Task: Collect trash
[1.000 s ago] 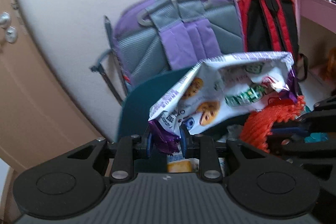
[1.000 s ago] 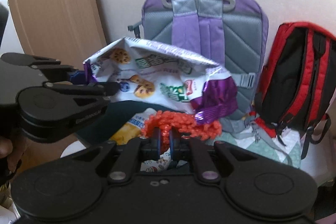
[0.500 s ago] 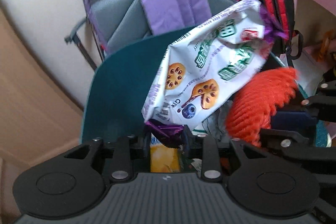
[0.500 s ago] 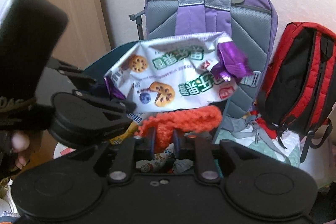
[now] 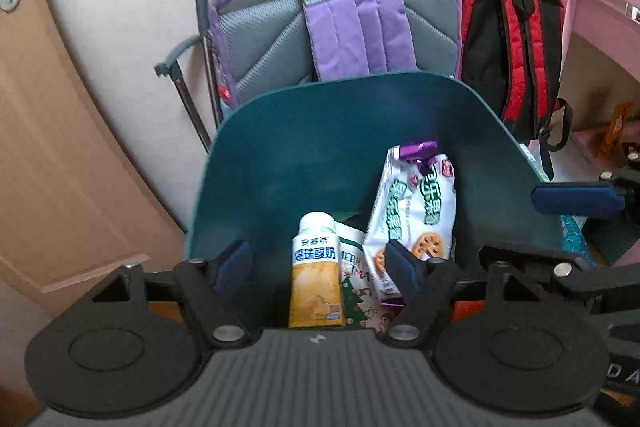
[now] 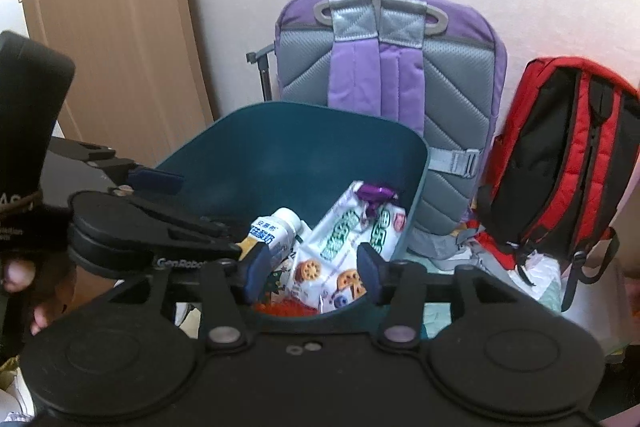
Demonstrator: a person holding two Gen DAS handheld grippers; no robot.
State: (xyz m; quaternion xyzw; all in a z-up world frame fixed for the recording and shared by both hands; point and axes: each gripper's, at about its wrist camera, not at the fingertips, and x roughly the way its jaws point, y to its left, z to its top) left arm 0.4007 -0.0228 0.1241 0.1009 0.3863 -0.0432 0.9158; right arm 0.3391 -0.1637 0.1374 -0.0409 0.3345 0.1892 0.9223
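Both pieces of trash have dropped since a second ago: the cookie wrapper (image 5: 414, 211) that dangled from the left gripper (image 5: 316, 263) and the orange mesh (image 6: 282, 308) pinched in the right gripper (image 6: 312, 273) now lie down inside the teal bin (image 5: 280, 147). Left gripper's jaws are opening, spread wide above the bin mouth with nothing pressed between the pads; right gripper's jaws are opening too, pads apart and free of the mesh. Look into the bin from the left wrist view: the wrapper leans against the far right inner wall, purple torn end up, and just beside it stands a yellow-and-white drink bottle (image 5: 316, 271), with a Christmas-print packet (image 5: 358, 291) tucked between the two. From the right wrist view only a strip of orange mesh shows at the near rim, under the wrapper's lower edge. Behind the bin a purple-and-grey backpack (image 6: 390, 95) leans on the wall, a red-and-black backpack (image 6: 560, 155) to its right, and a wooden door (image 6: 104, 39) off to the left.
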